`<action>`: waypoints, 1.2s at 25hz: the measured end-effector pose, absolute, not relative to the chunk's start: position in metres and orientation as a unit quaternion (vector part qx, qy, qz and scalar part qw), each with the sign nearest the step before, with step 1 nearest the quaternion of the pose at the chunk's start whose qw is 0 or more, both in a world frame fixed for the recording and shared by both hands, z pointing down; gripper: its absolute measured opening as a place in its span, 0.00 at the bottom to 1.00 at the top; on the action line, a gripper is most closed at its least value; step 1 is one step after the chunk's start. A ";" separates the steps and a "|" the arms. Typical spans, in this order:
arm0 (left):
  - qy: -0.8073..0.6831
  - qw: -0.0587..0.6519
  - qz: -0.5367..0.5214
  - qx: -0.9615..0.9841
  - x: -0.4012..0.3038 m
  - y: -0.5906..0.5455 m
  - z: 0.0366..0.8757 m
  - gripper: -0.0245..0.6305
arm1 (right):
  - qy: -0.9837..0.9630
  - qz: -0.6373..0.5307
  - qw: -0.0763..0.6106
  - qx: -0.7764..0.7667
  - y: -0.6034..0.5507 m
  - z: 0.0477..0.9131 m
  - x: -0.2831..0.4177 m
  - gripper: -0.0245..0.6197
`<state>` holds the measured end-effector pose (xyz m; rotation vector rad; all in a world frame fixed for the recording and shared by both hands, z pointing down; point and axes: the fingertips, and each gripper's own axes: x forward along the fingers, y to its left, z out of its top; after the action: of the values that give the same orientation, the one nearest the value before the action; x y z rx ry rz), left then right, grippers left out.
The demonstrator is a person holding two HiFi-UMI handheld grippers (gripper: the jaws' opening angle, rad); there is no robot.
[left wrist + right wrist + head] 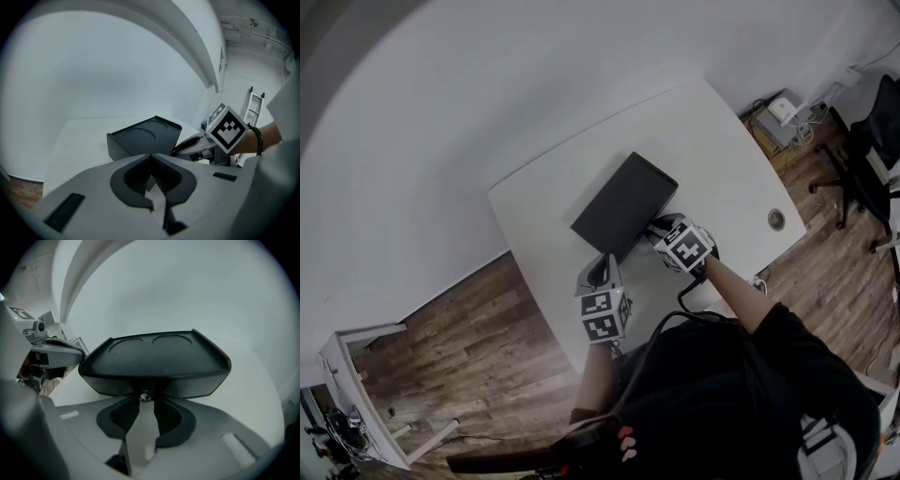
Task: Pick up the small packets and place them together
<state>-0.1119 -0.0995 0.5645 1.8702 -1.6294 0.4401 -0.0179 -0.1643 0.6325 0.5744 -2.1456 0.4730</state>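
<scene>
A black tray [623, 206] with two round recesses lies in the middle of the white table [703, 141]. My right gripper [657, 226] is at the tray's near right edge. In the right gripper view the tray [154, 359] fills the middle and my right gripper [145, 399] has its tips close together at the tray's near wall, pinching a tiny shiny thing [144, 395], perhaps a packet. My left gripper [603, 262] hangs just short of the tray's near corner. In its own view the left gripper [151, 158] is shut and empty, facing the tray [145, 136] and the right gripper's marker cube [229, 131].
The table has a round cable hole [776, 219] near its right edge. A box with cables [783, 112] and a black office chair [872, 159] stand on the wooden floor at the right. White furniture [356, 375] is at the lower left.
</scene>
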 end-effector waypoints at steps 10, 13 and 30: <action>-0.606 0.299 0.196 0.710 -0.111 -0.101 0.565 0.04 | -0.858 0.186 0.424 0.223 -0.162 0.632 -0.019 0.14; -0.600 0.298 0.195 0.716 -0.112 -0.100 0.565 0.04 | -0.856 0.193 0.426 0.219 -0.156 0.632 -0.013 0.14; -0.600 0.306 0.187 0.715 -0.111 -0.100 0.565 0.04 | -0.843 0.212 0.445 0.216 -0.109 0.635 0.045 0.14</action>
<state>-0.1115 -0.1000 0.5646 1.8930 -1.5885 0.4962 0.0447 -0.1092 0.6349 0.5345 -2.0875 0.5265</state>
